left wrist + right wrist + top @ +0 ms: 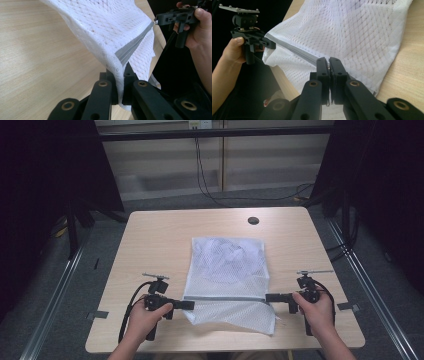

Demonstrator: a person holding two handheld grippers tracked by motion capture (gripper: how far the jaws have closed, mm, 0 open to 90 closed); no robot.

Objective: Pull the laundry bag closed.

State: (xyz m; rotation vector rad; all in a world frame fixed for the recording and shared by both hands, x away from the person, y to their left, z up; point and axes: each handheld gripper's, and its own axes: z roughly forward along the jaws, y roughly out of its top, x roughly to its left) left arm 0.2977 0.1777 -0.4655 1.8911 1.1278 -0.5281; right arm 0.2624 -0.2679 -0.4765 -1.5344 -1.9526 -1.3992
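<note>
A white mesh laundry bag [227, 270] with a grey zipper band [225, 297] lies across the middle of the wooden table [150, 240]. My left gripper [191, 305] is shut on the bag's left end at the grey band; white mesh [110, 32] runs between its black jaws. My right gripper [268, 297] is shut on the band's right end, and the grey band [297, 51] stretches taut from its jaws toward the other gripper [270, 45]. The band is lifted slightly between the two grippers. A mesh flap [240, 316] hangs below it toward the near edge.
A small black round cap [253, 220] sits in the table near its far edge. Dark curtains stand to both sides, and cables trail on the floor behind the table. Bare wood lies left and right of the bag.
</note>
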